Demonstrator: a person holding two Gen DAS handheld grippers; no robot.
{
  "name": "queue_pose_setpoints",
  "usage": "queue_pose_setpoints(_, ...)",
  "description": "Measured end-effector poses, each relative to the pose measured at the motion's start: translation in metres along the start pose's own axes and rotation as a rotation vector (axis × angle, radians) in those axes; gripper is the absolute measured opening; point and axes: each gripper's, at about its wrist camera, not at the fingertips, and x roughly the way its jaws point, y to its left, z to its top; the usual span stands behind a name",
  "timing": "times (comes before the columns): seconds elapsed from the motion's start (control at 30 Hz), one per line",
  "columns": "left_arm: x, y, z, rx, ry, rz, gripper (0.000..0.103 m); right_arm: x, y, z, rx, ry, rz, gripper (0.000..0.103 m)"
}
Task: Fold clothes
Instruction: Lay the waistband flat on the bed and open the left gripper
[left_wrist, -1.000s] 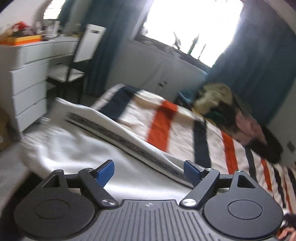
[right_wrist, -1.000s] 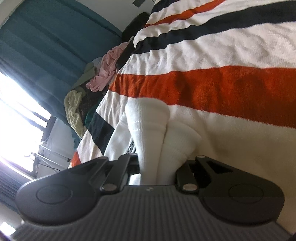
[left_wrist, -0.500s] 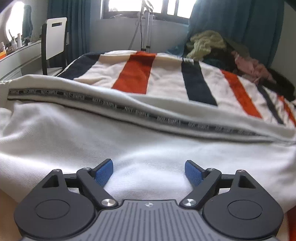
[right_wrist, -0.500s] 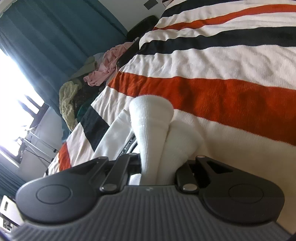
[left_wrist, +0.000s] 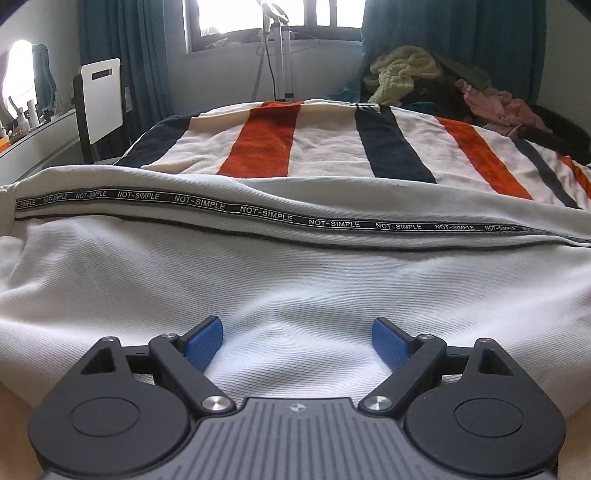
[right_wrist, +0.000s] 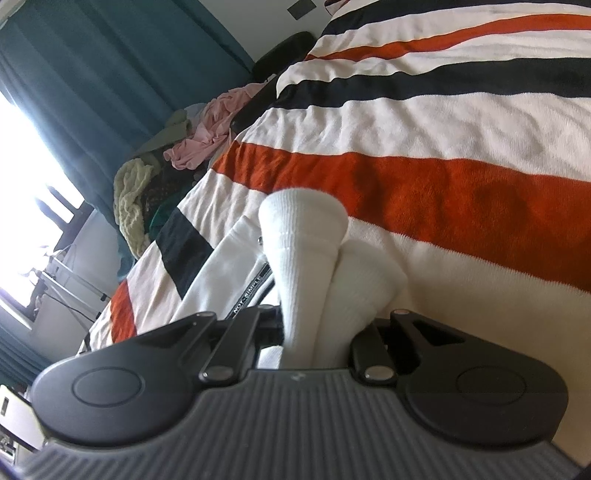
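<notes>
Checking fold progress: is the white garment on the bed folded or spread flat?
Partly folded: the white garment has one layer doubled over, its lettered black tape running along that edge.

Striped blanket (left_wrist: 328, 147) over the bed, white garment (left_wrist: 295, 280) and clothes heap (left_wrist: 443, 85) on it

A garment (left_wrist: 295, 295) lay across the near end of the bed (left_wrist: 325, 147), its lettered tape (left_wrist: 266, 214) running left to right. A clothes pile (left_wrist: 436, 81) sat at the far right corner. A chair (left_wrist: 101, 99) stood left of the bed, a stand (left_wrist: 282, 62) beyond its far end.
</notes>
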Motion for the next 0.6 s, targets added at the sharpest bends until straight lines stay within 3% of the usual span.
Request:
queue_pose_setpoints(0.2, 0.000, -0.001, -0.001, -0.004, -0.005, 0.003, 0.090, 0.000, -0.005, 0.001, 0.046, 0.018, 0.022, 0.015)
queue_pose_setpoints(0.3, 0.001, -0.002, -0.001, -0.010, -0.008, 0.002, 0.094, 0.002, -0.013, 0.001, 0.135, 0.040, 0.013, 0.028)
queue_pose_setpoints(0.37, 0.002, -0.003, -0.001, -0.007, -0.009, 0.007, 0.095, 0.005, -0.016, 0.000, 0.142, 0.042, 0.012, 0.047)
queue_pose_setpoints(0.6, 0.003, -0.004, -0.002, -0.011, -0.013, 0.009, 0.097, 0.013, -0.021, 0.000, 0.135, 0.046, 0.041, 0.056)
